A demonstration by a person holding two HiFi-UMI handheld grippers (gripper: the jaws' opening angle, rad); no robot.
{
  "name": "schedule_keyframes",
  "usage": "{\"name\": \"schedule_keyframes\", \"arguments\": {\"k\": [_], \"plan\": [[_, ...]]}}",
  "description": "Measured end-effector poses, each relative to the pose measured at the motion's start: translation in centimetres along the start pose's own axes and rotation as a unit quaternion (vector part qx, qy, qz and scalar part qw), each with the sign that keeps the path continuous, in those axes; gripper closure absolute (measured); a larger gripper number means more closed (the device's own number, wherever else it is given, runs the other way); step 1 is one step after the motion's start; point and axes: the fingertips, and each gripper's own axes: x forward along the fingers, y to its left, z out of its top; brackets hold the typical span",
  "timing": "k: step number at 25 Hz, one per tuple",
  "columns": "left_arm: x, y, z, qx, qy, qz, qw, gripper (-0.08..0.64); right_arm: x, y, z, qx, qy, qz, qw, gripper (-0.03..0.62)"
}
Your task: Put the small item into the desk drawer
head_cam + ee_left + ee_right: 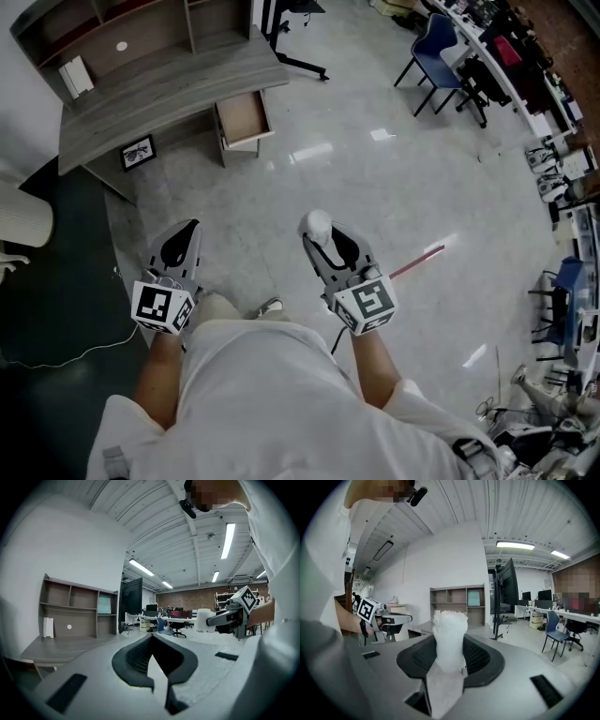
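A pale, glossy floor (375,187) stretches across an open office. The grey table (159,94) sits well away from you at about 11 o'clock, and its drawer (244,117) is pulled open and facing you.

Your right tool (449,656) is pinching the small item (450,634), a white, frayed, foam-like tuft. The pads hold its lower part, and most of it stands up past the tips at 12 o'clock. Your left tool (152,641) is pressed together with nothing in it, off at 9 o'clock from the right one.

The item looks very light, soft and springy, so it is neither slippery nor breakable, but it will crush easily. The low grip seems sound, so keep the squeeze gentle. On release it may cling to the ribbed pads or drift, so I'd spread the pads low inside the drawer.
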Motion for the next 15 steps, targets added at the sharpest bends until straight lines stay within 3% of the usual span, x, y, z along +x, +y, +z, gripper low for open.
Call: {"name": "schedule_keyframes", "arguments": {"k": [6,15], "plan": [[2.0,-1.7,-0.5,-0.004,0.005,-0.004,1.0000,0.555,-0.5,-2.6,-1.3,0.005,0.013,0.002,1.000,0.434],[6.7,2.4,-2.7,-0.040,0.012,0.007,0.9991,0.555,5.1,-4.3,-1.3,0.001,0.031,0.023,0.999,0.433]]}}
